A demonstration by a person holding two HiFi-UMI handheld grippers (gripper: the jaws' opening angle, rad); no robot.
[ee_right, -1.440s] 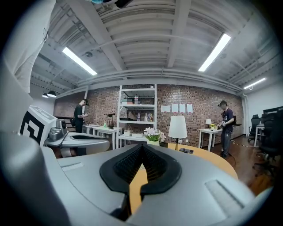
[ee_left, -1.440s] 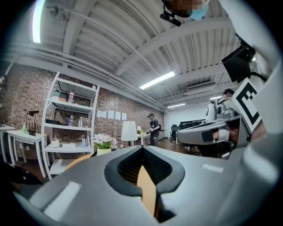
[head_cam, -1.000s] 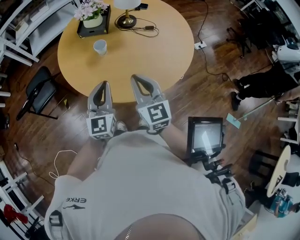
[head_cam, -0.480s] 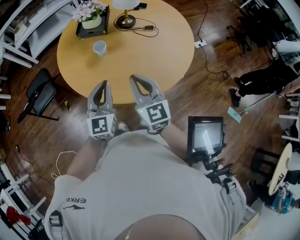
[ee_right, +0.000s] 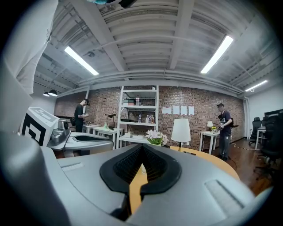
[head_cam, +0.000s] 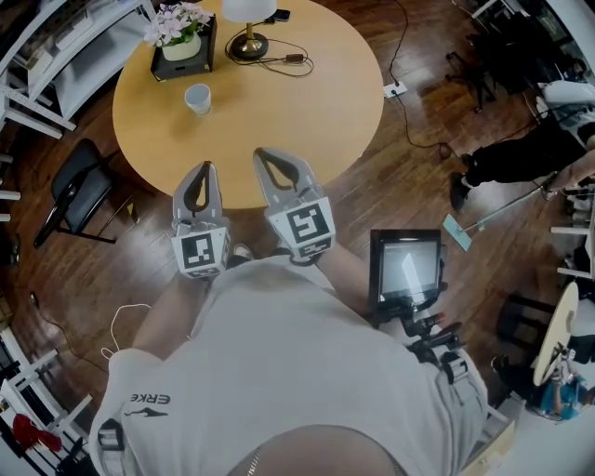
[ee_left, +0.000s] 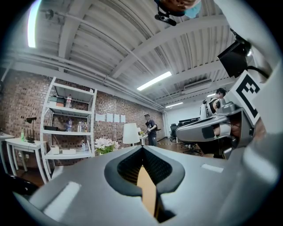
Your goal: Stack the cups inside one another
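Observation:
One white cup (head_cam: 197, 98) stands upright on the round wooden table (head_cam: 307, 112), toward its far left side. I see no other cup. Both grippers hover side by side over the table's near edge, pointing level at the table and well short of the cup. The left gripper (head_cam: 203, 173) is shut with nothing in it, its jaws meeting at the tip (ee_left: 142, 148). The right gripper (head_cam: 269, 158) is also shut and empty (ee_right: 142, 145).
A black tray with a flower pot (head_cam: 182, 42) and a table lamp (head_cam: 249, 28) with its cable sit at the table's far edge. A black chair (head_cam: 79, 186) stands left of the table. A person with a mop (head_cam: 521, 158) is at the right, and a monitor on a stand (head_cam: 406, 270) is near my right side.
The right gripper has drifted slightly left in the head view. The left gripper has stayed put. The person with the mop has shifted at the right.

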